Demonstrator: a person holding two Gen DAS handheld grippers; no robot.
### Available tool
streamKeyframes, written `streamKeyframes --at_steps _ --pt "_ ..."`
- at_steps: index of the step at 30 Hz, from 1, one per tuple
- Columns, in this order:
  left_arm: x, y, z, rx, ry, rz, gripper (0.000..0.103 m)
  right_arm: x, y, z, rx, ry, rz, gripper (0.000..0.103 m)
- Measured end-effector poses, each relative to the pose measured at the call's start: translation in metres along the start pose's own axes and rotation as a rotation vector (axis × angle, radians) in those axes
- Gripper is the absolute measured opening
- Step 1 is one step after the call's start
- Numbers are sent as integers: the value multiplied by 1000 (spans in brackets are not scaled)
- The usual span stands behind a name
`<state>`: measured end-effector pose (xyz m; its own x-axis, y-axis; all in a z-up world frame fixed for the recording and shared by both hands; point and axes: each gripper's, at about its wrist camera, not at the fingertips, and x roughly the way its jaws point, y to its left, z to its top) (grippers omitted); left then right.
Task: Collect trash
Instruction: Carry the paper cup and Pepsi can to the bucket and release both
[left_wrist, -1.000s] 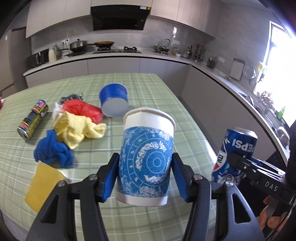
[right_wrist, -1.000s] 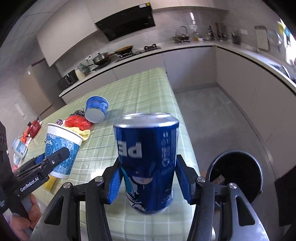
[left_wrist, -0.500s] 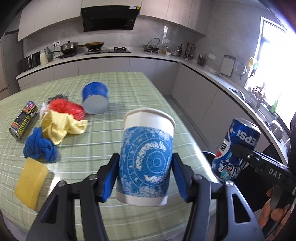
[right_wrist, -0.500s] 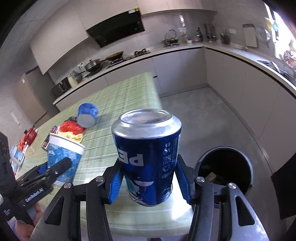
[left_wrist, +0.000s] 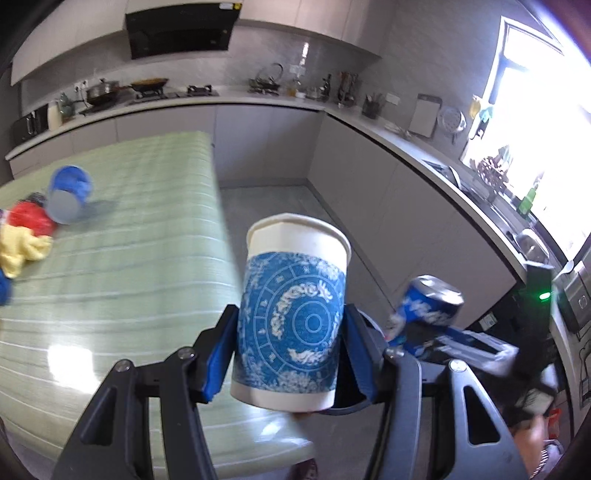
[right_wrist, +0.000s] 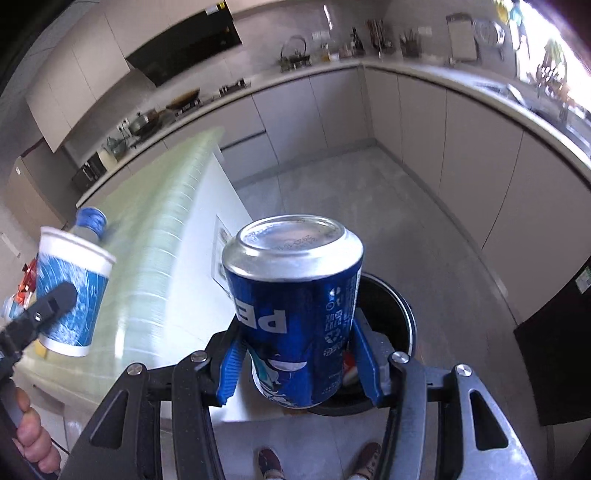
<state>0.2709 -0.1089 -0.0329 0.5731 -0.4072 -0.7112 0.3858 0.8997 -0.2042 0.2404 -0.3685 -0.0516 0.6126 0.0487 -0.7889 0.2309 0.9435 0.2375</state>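
Observation:
My left gripper (left_wrist: 291, 354) is shut on a white paper cup with a blue pattern (left_wrist: 291, 314), held upright past the table's right edge; the cup also shows in the right wrist view (right_wrist: 72, 291). My right gripper (right_wrist: 299, 365) is shut on a blue Pepsi can (right_wrist: 295, 317), held upside down above a round black trash bin (right_wrist: 391, 317) on the floor. The can also shows blurred in the left wrist view (left_wrist: 428, 306). The bin's rim (left_wrist: 347, 408) is mostly hidden behind the cup.
A green checked table (left_wrist: 122, 258) carries a tipped blue cup (left_wrist: 68, 194), a red bag (left_wrist: 29, 219) and a yellow cloth (left_wrist: 22, 249). Grey kitchen cabinets (left_wrist: 406, 206) run along the right. My feet (right_wrist: 269, 461) stand on the tiled floor.
Both grippers have swung right, off the table toward the bin. The can now hangs over the bin opening, and the cup has moved past the table's edge.

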Motion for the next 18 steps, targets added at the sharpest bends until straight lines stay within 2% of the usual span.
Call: streamKeyframes --at_steps 7,12,16,17,18 --pt "60 -44 -14 -17 78 32 57 49 -45 -3 -42 88 22 55" --pt "96 -52 -24 -41 128 73 58 80 -66 3 -67 131 44 56" --pt "120 -55 -30 -61 162 110 61 98 -69 9 -90 162 49 57" --pt "128 -55 -32 -63 181 117 63 104 -70 11 -101 171 42 58" --pt "135 -56 -32 -63 201 121 64 108 -72 12 -111 179 32 67"
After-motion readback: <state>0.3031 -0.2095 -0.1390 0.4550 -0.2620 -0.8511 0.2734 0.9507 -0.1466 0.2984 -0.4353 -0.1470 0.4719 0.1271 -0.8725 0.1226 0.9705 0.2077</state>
